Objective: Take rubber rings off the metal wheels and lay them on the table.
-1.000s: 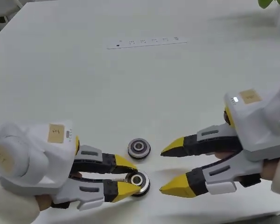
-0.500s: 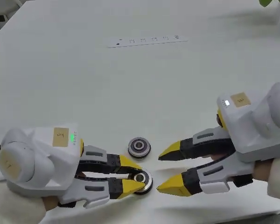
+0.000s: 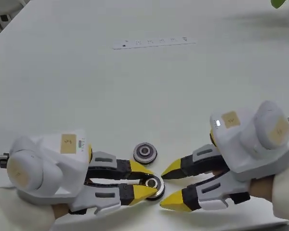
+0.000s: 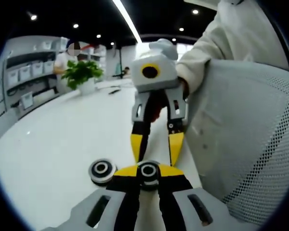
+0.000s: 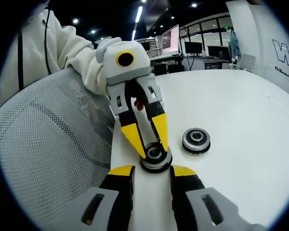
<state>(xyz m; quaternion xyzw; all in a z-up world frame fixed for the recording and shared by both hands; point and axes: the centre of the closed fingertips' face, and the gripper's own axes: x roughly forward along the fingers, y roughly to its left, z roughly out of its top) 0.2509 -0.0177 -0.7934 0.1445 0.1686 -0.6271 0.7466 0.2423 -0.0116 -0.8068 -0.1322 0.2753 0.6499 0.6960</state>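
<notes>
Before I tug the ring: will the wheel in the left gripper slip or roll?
Likely stiff and heavy for its size: the wheel looks metal. It lies flat on the table, so rolling seems unlikely. The left gripper pinches its round rim with jaw tips alone, so it may twist or slip under a tug.

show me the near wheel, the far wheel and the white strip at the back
near wheel (image 3: 152, 183), head view, on its hub
far wheel (image 3: 145, 152), head view, on its hub
white strip (image 3: 154, 43), head view, middle of its top face
</notes>
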